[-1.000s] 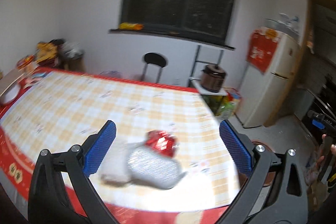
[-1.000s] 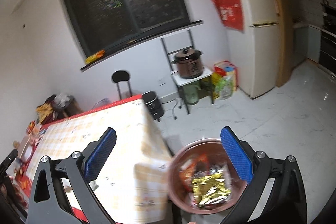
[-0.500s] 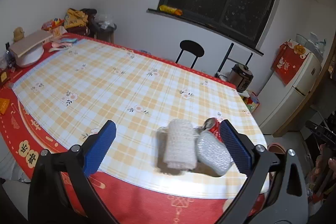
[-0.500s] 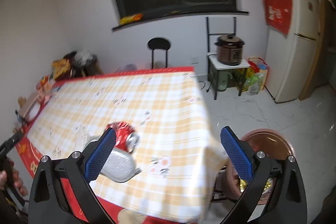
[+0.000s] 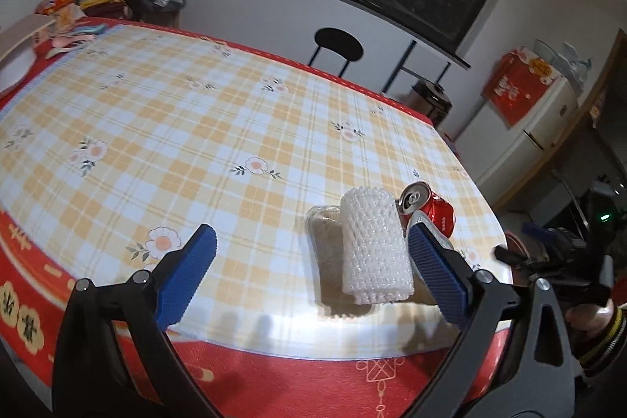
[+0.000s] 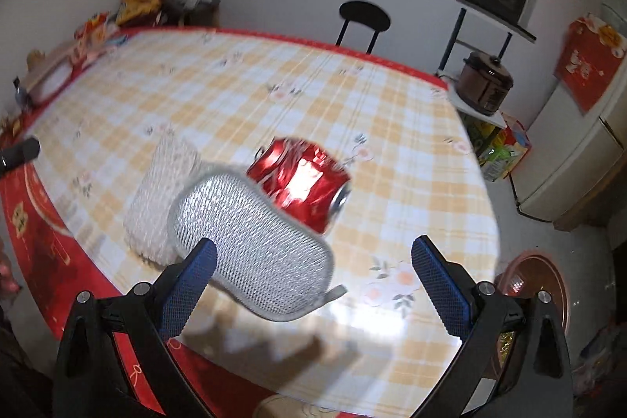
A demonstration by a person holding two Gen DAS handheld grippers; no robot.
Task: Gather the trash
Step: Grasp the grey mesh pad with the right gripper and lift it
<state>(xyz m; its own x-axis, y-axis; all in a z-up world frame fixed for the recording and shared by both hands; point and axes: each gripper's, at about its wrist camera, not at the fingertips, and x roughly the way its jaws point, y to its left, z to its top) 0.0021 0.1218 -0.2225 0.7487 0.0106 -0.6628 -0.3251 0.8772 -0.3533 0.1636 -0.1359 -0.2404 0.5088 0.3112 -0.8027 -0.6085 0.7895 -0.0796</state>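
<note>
Near the front right corner of the checked table (image 5: 164, 112) lies a cluster of trash. A white foam net sleeve (image 5: 376, 249) lies beside a crushed red can (image 5: 429, 208), with a clear plastic piece (image 5: 321, 237) behind it. My left gripper (image 5: 311, 234) is open just short of the sleeve, holding nothing. In the right wrist view a silver mesh pouch (image 6: 250, 245) lies in front of the red can (image 6: 301, 183), with the foam sleeve (image 6: 164, 198) to its left. My right gripper (image 6: 313, 245) hangs open over the pouch, empty.
A copper-coloured basin (image 6: 537, 285) holding wrappers stands on the floor off the table's right corner. A black chair (image 5: 339, 46), a cooker (image 6: 486, 85) on a stand and a fridge (image 6: 580, 159) stand beyond. Clutter (image 5: 66, 22) sits at the far left of the table.
The right gripper has swung from above the basin to over the table, close to the pouch and can. The left gripper has drawn nearer to the foam sleeve. Both stayed open.
</note>
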